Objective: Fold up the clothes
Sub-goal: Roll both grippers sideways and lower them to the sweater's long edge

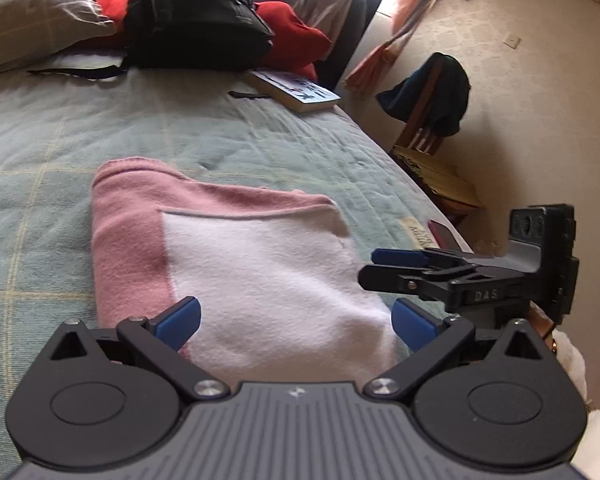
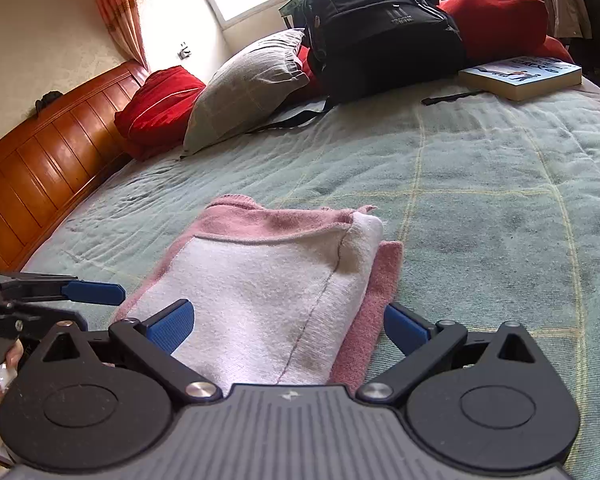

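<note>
- Pink-and-white knit garment (image 1: 236,264) lies as a compact layered rectangle on the bed (image 1: 40,184), near its edge
- Soft, light, floppy by the look; best taken at a corner or folded edge, layers pinched together
- Left gripper (image 1: 296,320) fingers spread wide, holding nothing
- Right gripper (image 2: 288,326) likewise wide and empty, poised over the cloth's near edge

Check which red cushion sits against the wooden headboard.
The red cushion left of the grey pillow, touching the headboard. The other red one lies behind the black backpack, by the book.
</note>
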The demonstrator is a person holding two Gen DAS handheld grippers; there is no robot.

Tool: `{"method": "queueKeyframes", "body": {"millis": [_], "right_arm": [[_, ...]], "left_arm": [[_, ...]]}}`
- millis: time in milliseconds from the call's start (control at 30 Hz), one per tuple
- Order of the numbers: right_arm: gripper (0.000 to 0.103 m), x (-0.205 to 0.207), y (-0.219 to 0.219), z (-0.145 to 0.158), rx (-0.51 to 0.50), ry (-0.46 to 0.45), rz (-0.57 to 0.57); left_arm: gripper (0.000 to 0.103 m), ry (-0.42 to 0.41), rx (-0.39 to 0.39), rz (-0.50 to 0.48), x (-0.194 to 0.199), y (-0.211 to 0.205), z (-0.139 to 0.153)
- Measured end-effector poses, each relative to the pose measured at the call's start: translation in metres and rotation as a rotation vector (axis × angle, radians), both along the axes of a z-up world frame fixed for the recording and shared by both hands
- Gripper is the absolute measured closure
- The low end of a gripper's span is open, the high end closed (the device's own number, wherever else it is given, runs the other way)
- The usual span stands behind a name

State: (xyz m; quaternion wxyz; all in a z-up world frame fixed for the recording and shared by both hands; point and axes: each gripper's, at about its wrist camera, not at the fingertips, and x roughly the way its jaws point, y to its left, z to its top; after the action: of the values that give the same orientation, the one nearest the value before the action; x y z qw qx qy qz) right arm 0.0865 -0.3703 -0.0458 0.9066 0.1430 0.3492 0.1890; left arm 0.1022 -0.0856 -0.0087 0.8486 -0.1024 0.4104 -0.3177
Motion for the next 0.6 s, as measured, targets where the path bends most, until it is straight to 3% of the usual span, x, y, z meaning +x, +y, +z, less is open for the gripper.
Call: {"method": "queueKeyframes", "body": {"millis": [133,400,600], "right_arm": [[0.000,0.000,0.000,-0.002,-0.009,0.015,-0.009],[0.000,-0.001,-0.004,-0.003,0.033,0.037,-0.009],[0.000,0.005,-0.015,-0.011,0.154,0.114,-0.020]], "left_arm": [[0.002,0.029,-0.007,-0.001,0.001,0.003,-0.011],[0.002,-0.005,-0.006,0.080,0.006,0.034,0.010],[0.002,0.054,-0.016,0.165,0.023,0.063,0.002]]}}
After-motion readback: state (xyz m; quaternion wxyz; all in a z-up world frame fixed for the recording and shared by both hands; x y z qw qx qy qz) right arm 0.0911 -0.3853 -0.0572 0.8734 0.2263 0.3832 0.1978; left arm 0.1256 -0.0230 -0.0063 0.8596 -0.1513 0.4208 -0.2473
